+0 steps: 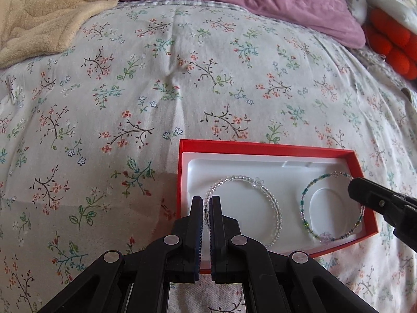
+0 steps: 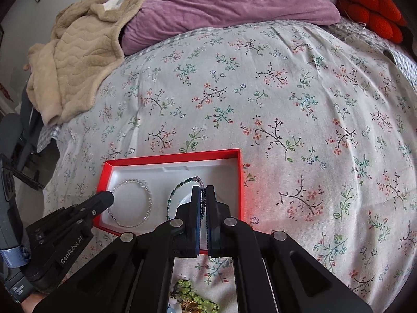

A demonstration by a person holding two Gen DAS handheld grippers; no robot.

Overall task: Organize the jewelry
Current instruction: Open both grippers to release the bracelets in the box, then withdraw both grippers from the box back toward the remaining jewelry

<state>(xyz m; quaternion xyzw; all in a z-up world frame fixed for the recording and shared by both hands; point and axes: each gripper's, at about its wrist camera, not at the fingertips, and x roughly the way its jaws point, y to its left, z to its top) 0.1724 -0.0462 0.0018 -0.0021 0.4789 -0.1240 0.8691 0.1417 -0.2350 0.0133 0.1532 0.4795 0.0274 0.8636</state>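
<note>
A red box (image 1: pixel 260 148) with a white insert lies on the floral bedspread. Two bead bracelets rest in the insert. The clear bead bracelet (image 1: pixel 234 178) is on the left, and my left gripper (image 1: pixel 206 199) is shut on its left edge, with beads showing between the pads. The green and teal bead bracelet (image 1: pixel 303 195) is on the right. My right gripper (image 2: pixel 203 190) is shut on that green bracelet (image 2: pixel 174 190), whose strand runs up between the pads. The left gripper (image 2: pixel 106 197) appears at the box's left corner, beside the clear bracelet (image 2: pixel 149 195). The right gripper (image 1: pixel 351 186) enters from the right.
The red box (image 2: pixel 182 156) sits near the bed's front. A heap of green beads and other jewelry (image 2: pixel 192 294) lies under my right gripper. A beige blanket (image 2: pixel 78 60), a purple pillow (image 2: pixel 221 2) and an orange-red cushion (image 2: pixel 372 7) lie at the far side.
</note>
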